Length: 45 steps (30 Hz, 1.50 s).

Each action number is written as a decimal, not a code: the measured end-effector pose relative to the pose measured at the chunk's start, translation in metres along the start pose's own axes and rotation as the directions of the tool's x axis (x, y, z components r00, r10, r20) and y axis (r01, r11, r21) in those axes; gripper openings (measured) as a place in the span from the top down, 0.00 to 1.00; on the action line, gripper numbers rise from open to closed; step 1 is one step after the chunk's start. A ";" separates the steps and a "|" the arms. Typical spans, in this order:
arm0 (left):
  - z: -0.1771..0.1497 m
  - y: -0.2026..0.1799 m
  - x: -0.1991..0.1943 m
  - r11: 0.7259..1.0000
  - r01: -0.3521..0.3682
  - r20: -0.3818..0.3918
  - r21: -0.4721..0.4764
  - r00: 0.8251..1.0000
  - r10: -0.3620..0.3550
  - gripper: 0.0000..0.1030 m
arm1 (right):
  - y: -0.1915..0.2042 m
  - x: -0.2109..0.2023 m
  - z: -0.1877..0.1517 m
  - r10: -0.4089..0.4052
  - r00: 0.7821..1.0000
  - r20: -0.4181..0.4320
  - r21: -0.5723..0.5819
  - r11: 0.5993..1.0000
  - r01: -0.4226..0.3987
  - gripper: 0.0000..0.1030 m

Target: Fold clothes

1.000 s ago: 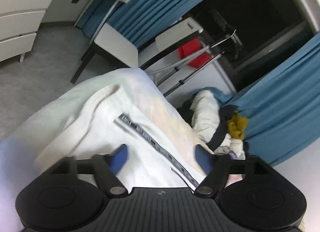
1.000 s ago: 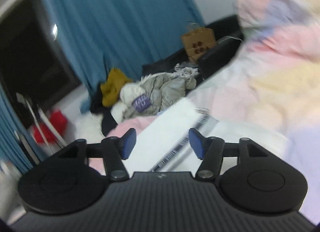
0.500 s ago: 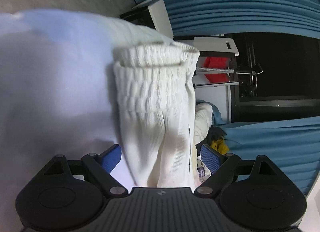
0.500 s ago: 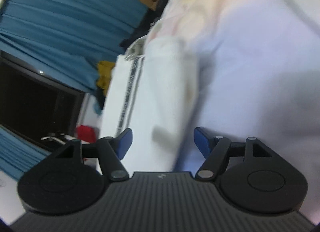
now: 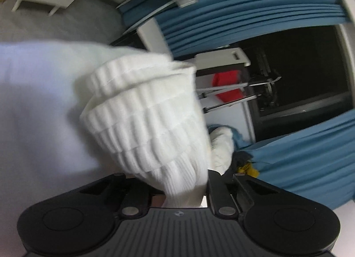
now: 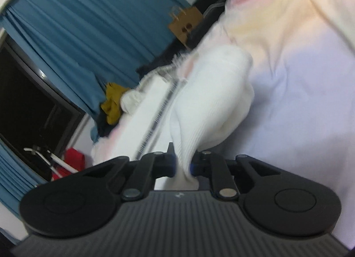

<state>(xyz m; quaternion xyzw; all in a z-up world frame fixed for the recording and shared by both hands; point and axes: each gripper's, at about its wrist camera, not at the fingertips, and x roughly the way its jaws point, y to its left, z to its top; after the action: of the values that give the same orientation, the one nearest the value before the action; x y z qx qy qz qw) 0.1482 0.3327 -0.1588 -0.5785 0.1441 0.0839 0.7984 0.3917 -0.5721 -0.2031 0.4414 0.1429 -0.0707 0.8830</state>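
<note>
Both hand-held grippers pinch white ribbed trousers, waistband pointing away.

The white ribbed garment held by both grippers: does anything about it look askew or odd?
Yes. The white ribbed garment is bunched, not flat. The left gripper pinches it below its elastic waistband, and the right gripper squeezes a crumpled end. It hangs over the pastel bedsheet.

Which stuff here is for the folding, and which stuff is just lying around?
For the folding:
- white ribbed garment, pinched by the left gripper and the right gripper
- pastel bedspread underneath

Just lying around:
- yellow cloth
- paper bag
- red thing
- blue curtains
</note>
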 end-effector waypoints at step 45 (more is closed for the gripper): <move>-0.039 -0.056 -0.265 0.757 -0.275 -0.017 0.593 0.935 0.354 0.40 | -0.095 -0.143 -0.034 -0.041 0.974 -0.221 0.388 0.913 0.127 0.44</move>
<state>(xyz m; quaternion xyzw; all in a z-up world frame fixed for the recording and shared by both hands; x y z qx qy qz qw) -0.0902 0.2872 -0.0332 -0.2781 0.3090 0.1315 0.8999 0.2257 -0.6022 -0.2490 0.6108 0.2361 -0.0899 0.7504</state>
